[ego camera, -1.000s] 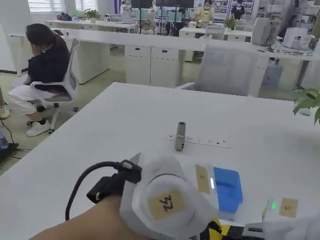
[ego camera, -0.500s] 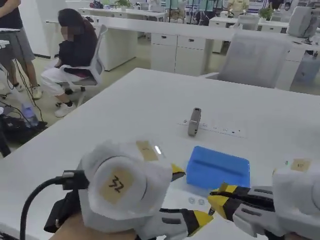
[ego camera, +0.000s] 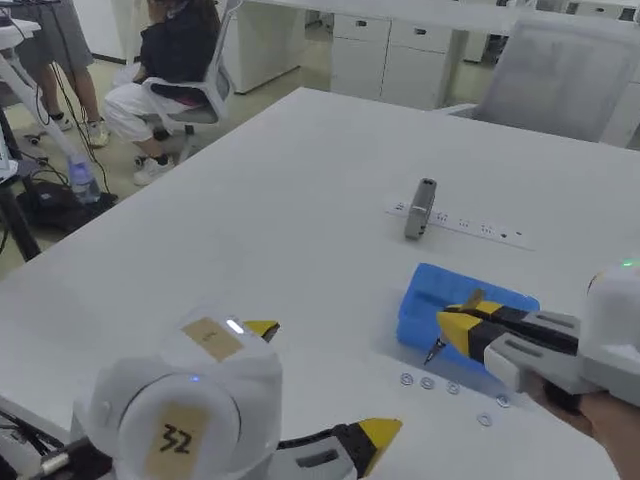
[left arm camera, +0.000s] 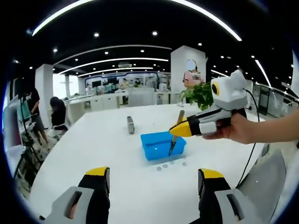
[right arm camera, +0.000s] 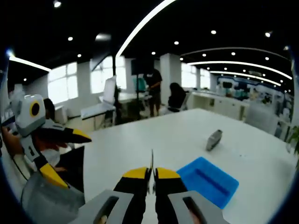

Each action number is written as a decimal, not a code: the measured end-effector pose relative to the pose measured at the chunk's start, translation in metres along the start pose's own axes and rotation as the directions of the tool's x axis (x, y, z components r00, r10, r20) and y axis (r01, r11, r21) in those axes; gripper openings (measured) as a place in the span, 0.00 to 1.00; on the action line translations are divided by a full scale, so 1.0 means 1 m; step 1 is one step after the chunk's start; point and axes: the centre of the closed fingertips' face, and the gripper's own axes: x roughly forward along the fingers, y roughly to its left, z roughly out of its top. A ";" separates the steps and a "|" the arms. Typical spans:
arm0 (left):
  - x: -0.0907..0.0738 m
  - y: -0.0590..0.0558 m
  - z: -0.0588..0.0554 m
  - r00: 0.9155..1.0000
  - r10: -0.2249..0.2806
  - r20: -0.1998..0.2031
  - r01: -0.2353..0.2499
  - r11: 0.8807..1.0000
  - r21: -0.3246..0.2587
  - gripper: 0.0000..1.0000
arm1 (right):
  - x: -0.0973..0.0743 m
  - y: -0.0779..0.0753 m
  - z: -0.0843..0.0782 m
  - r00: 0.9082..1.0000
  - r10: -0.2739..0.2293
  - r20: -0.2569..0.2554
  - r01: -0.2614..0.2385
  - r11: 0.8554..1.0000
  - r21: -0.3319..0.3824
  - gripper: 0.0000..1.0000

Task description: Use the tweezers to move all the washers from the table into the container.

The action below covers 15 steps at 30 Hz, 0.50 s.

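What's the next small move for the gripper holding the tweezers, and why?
Probably lower the right gripper so the tweezers tip reaches the nearest washer; the tip hangs above the washers lying on the table beside the blue container.

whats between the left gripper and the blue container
A short row of washers on the table, just before the container; otherwise bare tabletop, seen in the left gripper view.

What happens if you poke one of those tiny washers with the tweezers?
The washers look thin and tiny, so probably light and likely to skid on the smooth table. Lying flat, they shouldn't roll. The tweezers in the right tongs end in a fine tip, so one might slip out.
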 end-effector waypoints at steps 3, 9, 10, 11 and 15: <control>0.008 0.005 -0.013 0.999 0.032 -0.027 -0.032 0.999 -0.001 0.79 | 0.015 -0.012 -0.010 1.000 -0.024 0.005 0.024 0.998 0.055 0.02; 0.016 -0.001 -0.029 0.997 0.041 -0.058 -0.041 0.999 0.000 0.86 | 0.033 -0.024 -0.026 0.999 -0.038 -0.011 0.039 0.998 0.056 0.02; 0.016 -0.002 -0.030 0.997 0.043 -0.060 -0.043 0.999 0.003 0.87 | 0.036 -0.027 -0.030 0.999 -0.039 -0.010 0.039 0.997 0.062 0.02; 0.017 -0.003 -0.032 0.997 0.045 -0.062 -0.044 0.999 0.016 0.87 | 0.039 -0.027 -0.033 0.999 -0.032 -0.016 0.033 0.997 0.073 0.02; 0.019 -0.003 -0.034 0.997 0.062 -0.053 -0.060 0.998 0.032 0.88 | 0.045 -0.027 -0.046 0.999 -0.028 -0.035 0.030 0.996 0.079 0.02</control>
